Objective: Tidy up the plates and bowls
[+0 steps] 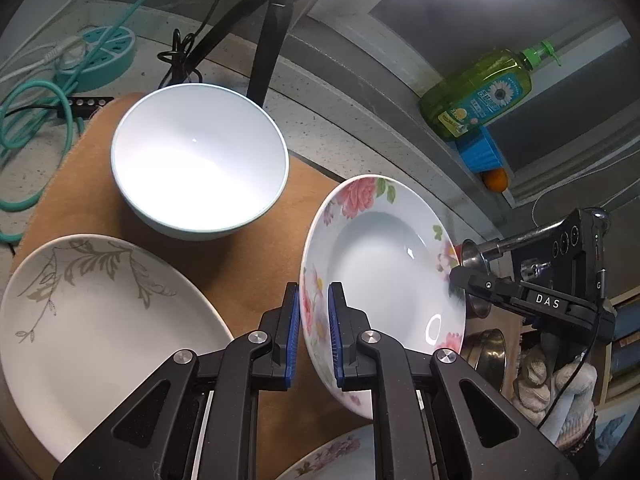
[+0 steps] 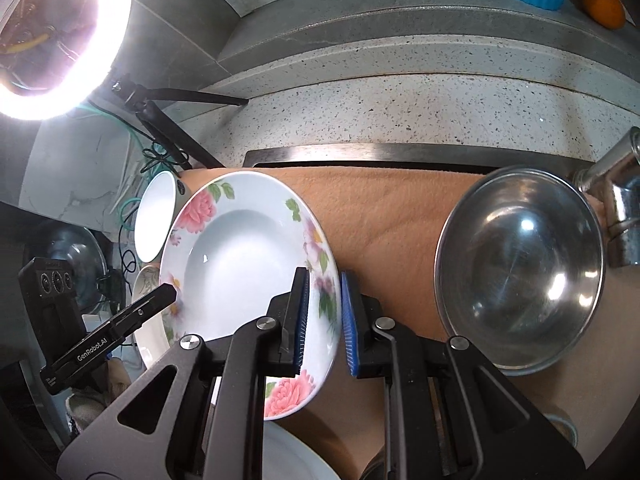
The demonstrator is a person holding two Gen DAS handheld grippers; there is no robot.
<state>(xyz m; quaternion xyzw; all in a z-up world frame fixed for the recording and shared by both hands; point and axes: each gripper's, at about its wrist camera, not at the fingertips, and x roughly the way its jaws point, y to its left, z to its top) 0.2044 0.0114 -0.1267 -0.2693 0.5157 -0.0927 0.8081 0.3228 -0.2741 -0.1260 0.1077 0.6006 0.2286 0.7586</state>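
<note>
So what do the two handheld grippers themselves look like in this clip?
Both are matte black frames with silver pivot screws and ribbed blue pads on the fingers. The left gripper carries white "GenRobot.AI" lettering on its side; the right gripper shows "DAS" in white, a black cable trailing off it, and a pale knitted glove on the hand behind it.

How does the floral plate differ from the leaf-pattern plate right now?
The floral plate is lifted and tilted, gripped at opposite rims by the left gripper and right gripper; the leaf-pattern plate lies flat, untouched. Floral has a deep well and pink flowers; leaf-pattern is shallower, grey sprigs. Both are white.
</note>
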